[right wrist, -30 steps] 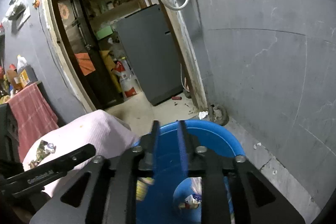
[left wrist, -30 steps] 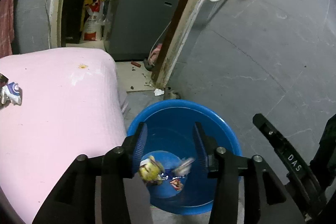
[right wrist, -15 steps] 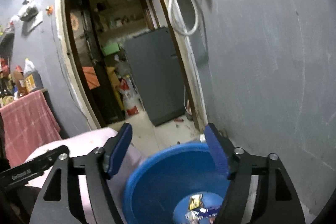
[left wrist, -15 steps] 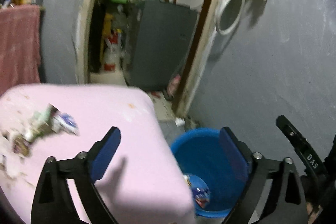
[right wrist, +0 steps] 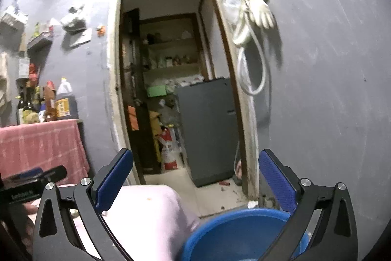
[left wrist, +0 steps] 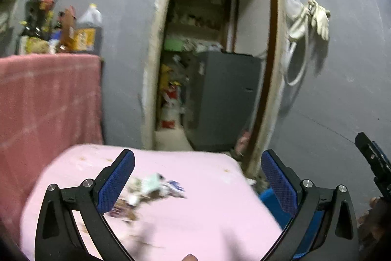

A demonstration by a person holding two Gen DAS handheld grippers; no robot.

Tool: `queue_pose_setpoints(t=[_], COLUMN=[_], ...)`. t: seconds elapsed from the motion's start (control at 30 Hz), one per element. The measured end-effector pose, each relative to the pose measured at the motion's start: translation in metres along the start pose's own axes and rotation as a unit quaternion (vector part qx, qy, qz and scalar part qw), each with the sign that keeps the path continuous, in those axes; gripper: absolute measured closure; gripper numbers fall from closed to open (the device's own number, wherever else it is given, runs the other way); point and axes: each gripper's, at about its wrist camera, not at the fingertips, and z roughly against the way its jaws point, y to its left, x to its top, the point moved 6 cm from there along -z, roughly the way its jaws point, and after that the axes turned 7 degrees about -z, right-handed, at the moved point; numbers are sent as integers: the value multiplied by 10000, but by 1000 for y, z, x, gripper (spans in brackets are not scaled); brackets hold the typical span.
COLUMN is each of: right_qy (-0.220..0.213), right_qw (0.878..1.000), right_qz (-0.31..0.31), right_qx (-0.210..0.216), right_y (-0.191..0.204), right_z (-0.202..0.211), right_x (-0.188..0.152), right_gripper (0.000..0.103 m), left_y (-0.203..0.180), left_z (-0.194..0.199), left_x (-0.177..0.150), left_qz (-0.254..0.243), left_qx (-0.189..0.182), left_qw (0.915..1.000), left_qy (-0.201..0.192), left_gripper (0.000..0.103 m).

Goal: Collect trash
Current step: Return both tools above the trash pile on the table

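A blurred heap of crumpled wrappers (left wrist: 149, 190) lies on the pink cloth-covered surface (left wrist: 207, 212), between my left gripper's fingers. My left gripper (left wrist: 198, 177) is open and empty above that surface. The blue tub (right wrist: 234, 234) stands on the floor to the right of the pink surface; a sliver of it shows in the left wrist view (left wrist: 266, 197). My right gripper (right wrist: 195, 177) is open and empty, raised above the tub's rim. The pink surface also shows in the right wrist view (right wrist: 151, 217).
An open doorway (right wrist: 171, 89) ahead leads to a storeroom with a grey fridge (right wrist: 207, 129). A hose and glove (right wrist: 254, 16) hang on the grey wall. A red cloth (left wrist: 46, 99) drapes a shelf with bottles (left wrist: 85, 31) at the left.
Both grippers opened, letting trash fall into the tub, then lifted and tilted up. The left one swung left over the pink surface with its wrappers.
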Motion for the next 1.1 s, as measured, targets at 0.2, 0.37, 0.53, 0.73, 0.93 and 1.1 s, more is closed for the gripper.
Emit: queue_pose_setpoints(t=[0.2, 0.37, 0.53, 0.73, 0.93, 1.1], right_qy=[-177, -166, -157, -293, -250, 76], right_qw=[9990, 9965, 9938, 9913, 9874, 9849], right_qz=[184, 312, 396, 550, 750, 858], right_qx=[367, 759, 1029, 1163, 1373, 1501], right_y=[43, 82, 111, 136, 155, 169], right_z=[5, 4, 0, -4, -12, -33], right_x=[4, -2, -10, -22, -31, -45], right_gripper=[0, 0, 0, 0, 0, 0], left_y=[41, 70, 99, 128, 143, 152], left_z=[28, 51, 67, 84, 84, 70], left_x=[8, 8, 7, 3, -5, -17], left_qz=[33, 18, 85, 188, 234, 232], left_qx=[316, 623, 893, 1224, 1323, 1209], left_qw=[9992, 9969, 9941, 9889, 9877, 9910], left_qy=[-262, -473, -607, -822, -797, -518], left_gripper=[2, 2, 2, 2, 2, 2])
